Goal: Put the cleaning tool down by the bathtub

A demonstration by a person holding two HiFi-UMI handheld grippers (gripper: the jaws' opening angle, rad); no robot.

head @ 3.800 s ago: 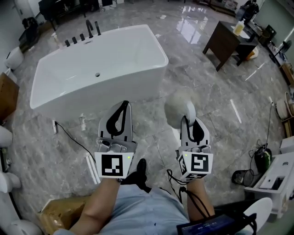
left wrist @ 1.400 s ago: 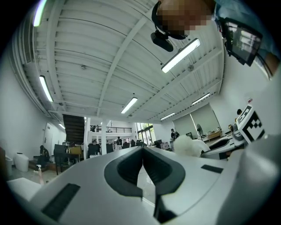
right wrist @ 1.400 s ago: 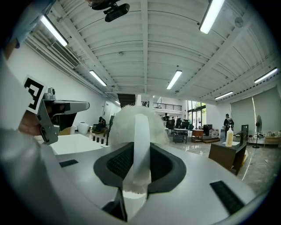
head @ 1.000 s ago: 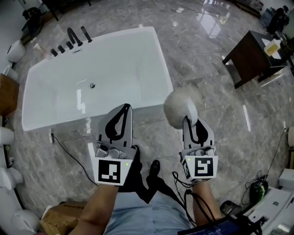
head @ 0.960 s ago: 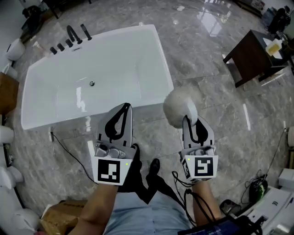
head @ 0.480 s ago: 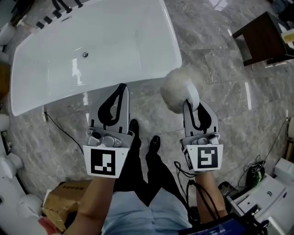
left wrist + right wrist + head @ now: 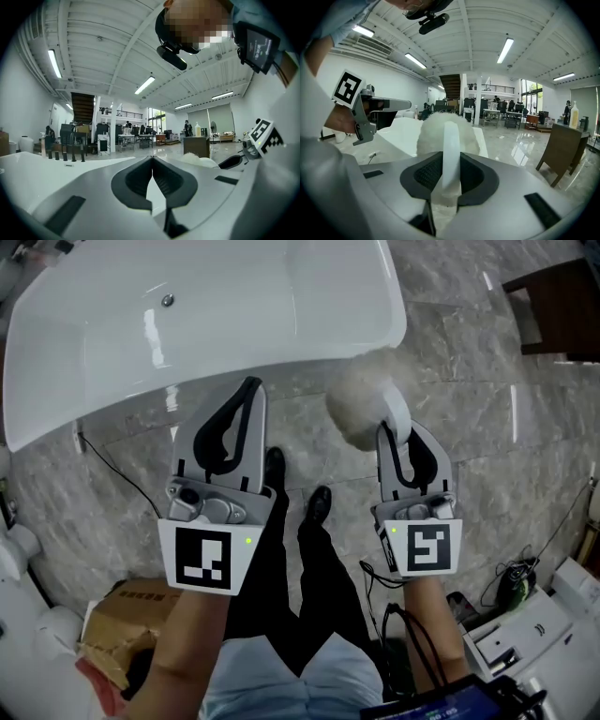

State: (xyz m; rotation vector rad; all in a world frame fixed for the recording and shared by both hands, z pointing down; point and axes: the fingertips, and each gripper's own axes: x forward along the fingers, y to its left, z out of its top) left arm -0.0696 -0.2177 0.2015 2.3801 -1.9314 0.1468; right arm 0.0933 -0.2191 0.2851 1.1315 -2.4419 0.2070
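The white bathtub (image 7: 309, 351) fills the top of the head view, and its pale rim (image 7: 393, 136) shows at the left of the right gripper view. The cleaning tool has a fluffy white head (image 7: 359, 409) and a flat white handle (image 7: 451, 140). My right gripper (image 7: 387, 430) is shut on that handle, with the head sticking out past the jaws, just short of the tub's near wall above the marble floor. My left gripper (image 7: 248, 386) is shut and empty, its jaws meeting in a line (image 7: 152, 161), its tip close to the tub's wall.
A dark wooden table (image 7: 562, 315) stands at the upper right. A cardboard box (image 7: 112, 638) lies at the lower left, and white equipment (image 7: 530, 634) with cables at the lower right. A black cable (image 7: 108, 470) runs over the floor. The person's shoes (image 7: 319, 504) stand between the grippers.
Both grippers and the person have come closer to the bathtub's near side, which now fills more of the view. The tool stays gripped in the right gripper.
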